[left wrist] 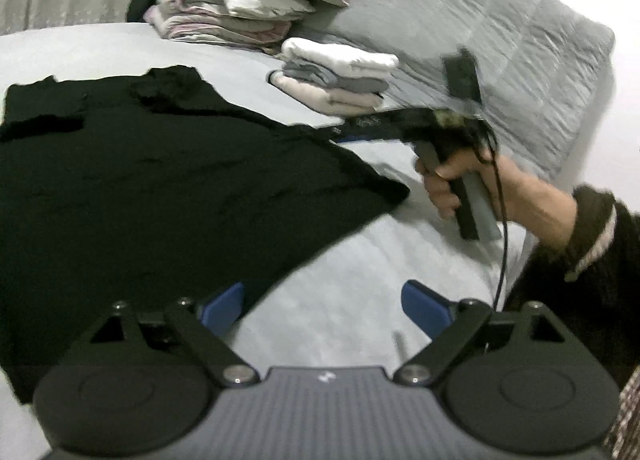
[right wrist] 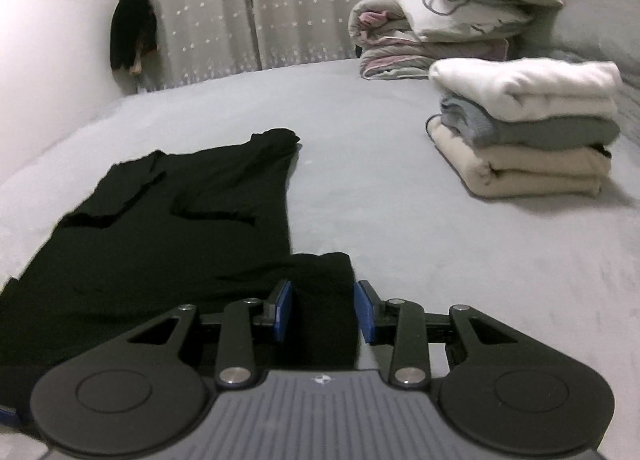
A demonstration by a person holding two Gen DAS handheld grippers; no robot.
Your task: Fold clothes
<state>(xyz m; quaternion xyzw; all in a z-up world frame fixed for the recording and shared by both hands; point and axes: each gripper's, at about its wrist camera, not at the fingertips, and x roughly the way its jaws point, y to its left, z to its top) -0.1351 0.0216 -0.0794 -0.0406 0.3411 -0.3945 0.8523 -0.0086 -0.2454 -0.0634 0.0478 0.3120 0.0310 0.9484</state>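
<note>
A black garment [left wrist: 152,180] lies spread flat on the grey bed sheet [left wrist: 352,300]; in the right wrist view the black garment [right wrist: 192,220] reaches from the middle left down under the fingers. My left gripper [left wrist: 324,308] is open wide above bare sheet, its left blue pad at the garment's near edge and nothing between the pads. My right gripper [right wrist: 324,310] is shut on the garment's near right corner, with dark cloth filling the gap between its blue pads. Seen from the left wrist, a person's hand holds the right gripper [left wrist: 344,130] at that edge of the garment.
A stack of folded white, grey and cream clothes [right wrist: 528,128] sits on the bed to the right. Behind it lies a pile of folded bedding and pillows [right wrist: 452,20]. A grey quilt [left wrist: 500,40] borders the right side. Curtains [right wrist: 240,8] and a white wall close the far end.
</note>
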